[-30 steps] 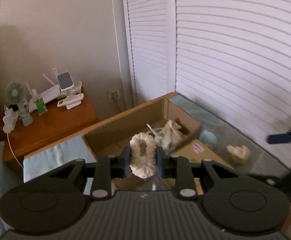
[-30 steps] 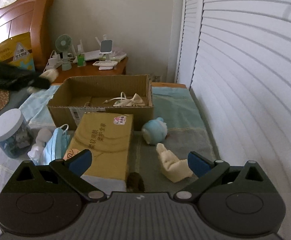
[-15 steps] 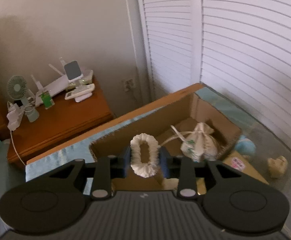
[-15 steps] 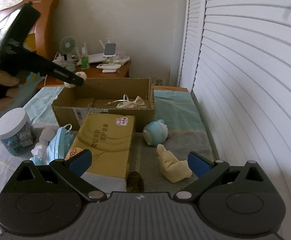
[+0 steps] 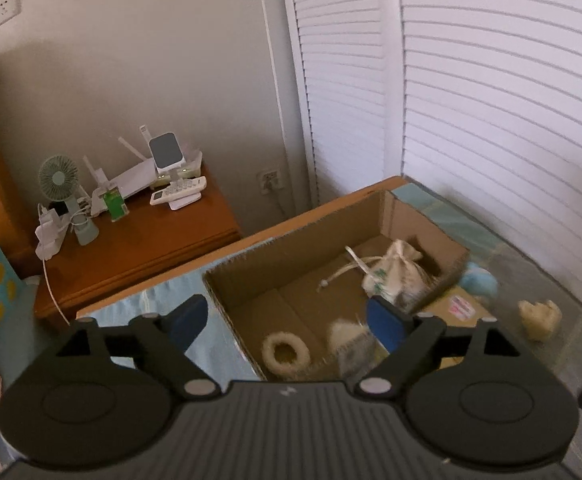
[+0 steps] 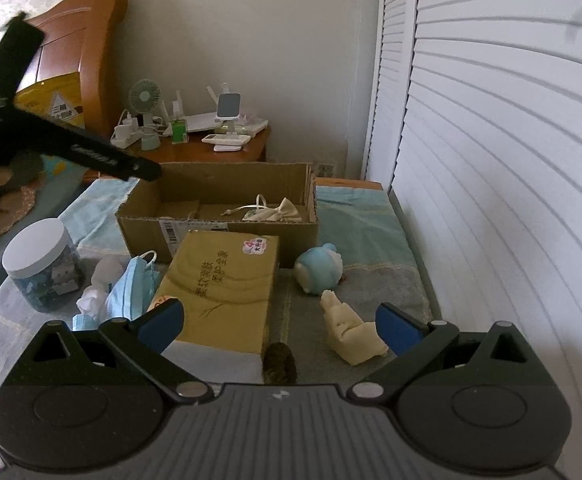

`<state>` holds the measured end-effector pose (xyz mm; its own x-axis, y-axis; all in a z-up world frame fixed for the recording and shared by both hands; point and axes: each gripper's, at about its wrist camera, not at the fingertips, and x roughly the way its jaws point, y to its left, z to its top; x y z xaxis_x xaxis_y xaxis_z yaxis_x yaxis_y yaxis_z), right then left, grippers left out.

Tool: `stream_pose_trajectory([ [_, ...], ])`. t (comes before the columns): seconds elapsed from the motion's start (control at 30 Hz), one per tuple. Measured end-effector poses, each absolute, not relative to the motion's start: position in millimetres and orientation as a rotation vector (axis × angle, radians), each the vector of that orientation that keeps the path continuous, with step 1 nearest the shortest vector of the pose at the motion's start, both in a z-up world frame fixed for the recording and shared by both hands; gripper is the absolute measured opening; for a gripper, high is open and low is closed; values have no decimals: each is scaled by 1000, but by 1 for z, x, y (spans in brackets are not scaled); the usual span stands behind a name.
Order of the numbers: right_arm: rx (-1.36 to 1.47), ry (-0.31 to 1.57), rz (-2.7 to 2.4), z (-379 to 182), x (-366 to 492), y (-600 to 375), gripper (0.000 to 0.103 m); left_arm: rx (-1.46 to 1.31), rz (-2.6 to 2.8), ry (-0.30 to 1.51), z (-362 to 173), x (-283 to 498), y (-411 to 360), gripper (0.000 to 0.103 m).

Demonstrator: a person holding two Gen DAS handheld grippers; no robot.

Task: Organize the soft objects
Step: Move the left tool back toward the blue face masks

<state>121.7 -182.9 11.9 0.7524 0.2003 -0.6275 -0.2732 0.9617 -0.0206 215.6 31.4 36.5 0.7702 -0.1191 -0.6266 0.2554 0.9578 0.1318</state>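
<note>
My left gripper [image 5: 287,322] is open and empty above the near left end of the cardboard box [image 5: 291,240]. A white fluffy ring [image 5: 285,354] lies on the box floor below it, next to a blurred white fluffy thing [image 5: 345,332]. A cloth drawstring pouch [image 5: 397,274] lies at the box's far end and also shows in the right wrist view [image 6: 279,212]. My right gripper [image 6: 281,322] is open and empty in front of the box [image 6: 219,232]. A cream soft toy [image 6: 349,330] and a blue round plush [image 6: 319,270] lie on the bed.
A yellow tissue box [image 6: 223,292], a blue face mask [image 6: 131,292], white wads [image 6: 91,300] and a white-lidded jar [image 6: 41,264] lie before the cardboard box. A small dark fuzzy object [image 6: 279,368] sits near my right gripper. The cluttered nightstand [image 5: 139,240] stands behind; louvred doors [image 6: 491,160] on the right.
My left gripper has opened and let go of the white fluffy ring, which now lies in the box. The right gripper has barely moved.
</note>
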Motion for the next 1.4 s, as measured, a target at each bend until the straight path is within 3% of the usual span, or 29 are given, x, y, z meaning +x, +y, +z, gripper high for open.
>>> stream_pose_trajectory([
  [0.23, -123, 675, 278, 9, 115, -183, 103, 202, -196, 634, 32, 159, 28, 100],
  [0.8, -144, 717, 252, -12, 104, -203, 103, 177, -85, 677, -20, 79, 14, 102],
  [1.4, -186, 774, 225, -37, 112, -206, 103, 91, -119, 751, -54, 81, 10, 99],
])
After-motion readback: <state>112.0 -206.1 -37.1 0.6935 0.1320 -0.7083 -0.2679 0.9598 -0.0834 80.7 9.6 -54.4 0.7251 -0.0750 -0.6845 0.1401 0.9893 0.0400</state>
